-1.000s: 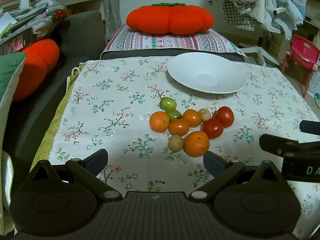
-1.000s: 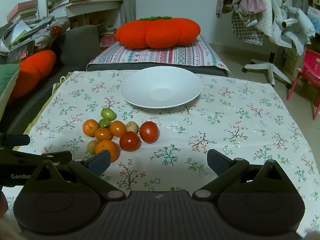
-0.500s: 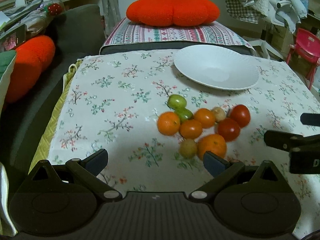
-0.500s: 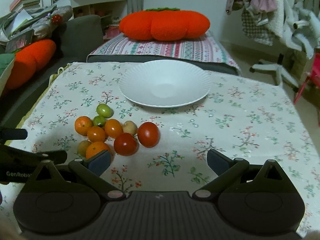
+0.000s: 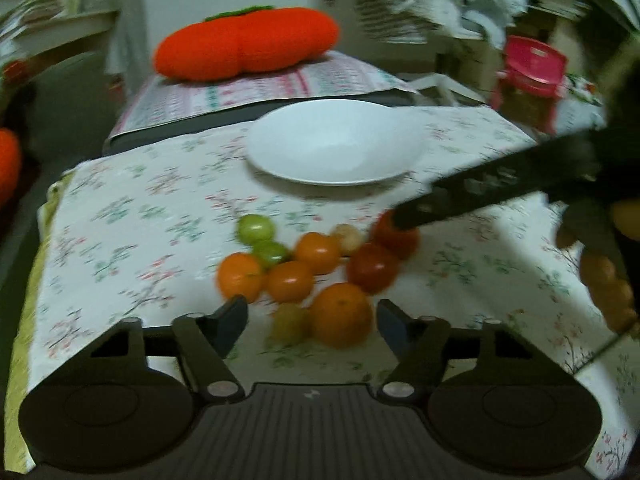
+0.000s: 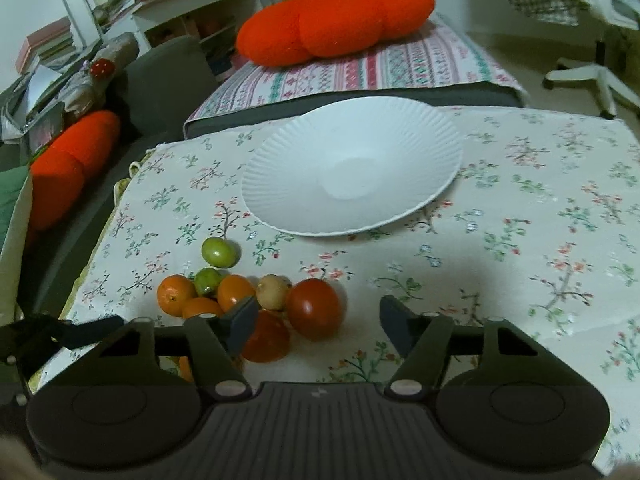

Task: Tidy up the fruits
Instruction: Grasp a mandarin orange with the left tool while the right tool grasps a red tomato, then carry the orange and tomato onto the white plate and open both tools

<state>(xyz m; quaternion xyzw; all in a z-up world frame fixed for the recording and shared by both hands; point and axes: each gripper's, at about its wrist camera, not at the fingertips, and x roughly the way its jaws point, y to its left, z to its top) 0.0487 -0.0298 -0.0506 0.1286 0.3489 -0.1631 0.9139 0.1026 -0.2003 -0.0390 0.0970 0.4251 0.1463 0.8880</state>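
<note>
Now left claw [image 5: 310, 322] angled down, narrowing around orange [image 5: 340, 314], right claw [image 6: 314, 322] narrowing, ungripped

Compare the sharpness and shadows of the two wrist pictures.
Left wrist view: motion-blurred throughout, fruit pile and plate smeared, right gripper's finger a dark streak. Right wrist view: sharper, plate ribs crisp, soft shadow on tablecloth; fisheye bending in both.

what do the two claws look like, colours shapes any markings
Both are alike: the left claw and right claw are matt black plastic, each with two angled fingers ending in flat dark pads, hinged on silver pins above two round housings and a ribbed grey centre plate. The right claw also appears in the left view as a long black bar; any lettering there is too blurred to read.
</note>
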